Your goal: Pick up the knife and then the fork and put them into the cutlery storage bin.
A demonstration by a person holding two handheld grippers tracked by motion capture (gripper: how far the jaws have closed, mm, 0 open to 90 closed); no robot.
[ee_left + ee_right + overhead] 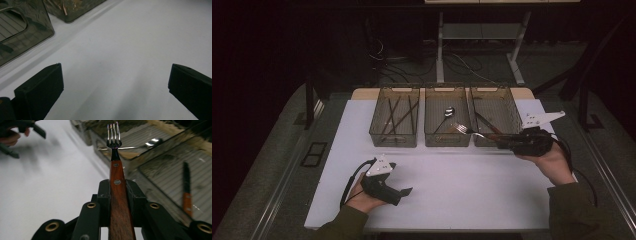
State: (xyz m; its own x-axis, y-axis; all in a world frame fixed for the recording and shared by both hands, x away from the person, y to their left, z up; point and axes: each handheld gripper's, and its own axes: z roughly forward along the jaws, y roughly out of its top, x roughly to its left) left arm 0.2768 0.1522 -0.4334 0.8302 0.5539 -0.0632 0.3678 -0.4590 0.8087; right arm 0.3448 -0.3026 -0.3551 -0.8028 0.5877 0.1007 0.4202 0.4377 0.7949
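A: Start nearest the person. What is the left gripper [404, 191] doing?

B: It rests low over the white table [452, 185], close to the near edge, with its jaws spread wide and nothing between them. In the left gripper view there is only bare table between the two black pads.

A: And the right gripper [501, 142]?

B: It is clamped on the wooden-handled steel fork [472, 132]. The right gripper view shows the riveted handle pinched between the jaws, and the tines [113, 135] point out over the trays.

A: So where is the fork in the scene?

B: Held in the air at the front rim of the middle smoky transparent plastic tray [447, 142], its tines just reaching over the rim. That tray already holds a steel spoon [447, 115].

A: The other trays?

B: The right tray [507, 107] holds a wooden-handled knife [186, 192]; the left tray [377, 132] holds several thin dark sticks [399, 117], perhaps chopsticks.

A: How far along is the sorting, then?

B: Nearly done, I judge. No loose cutlery lies on the table; the fork is the last piece, picked up but not yet dropped in. Which tray it is meant for I cannot tell.
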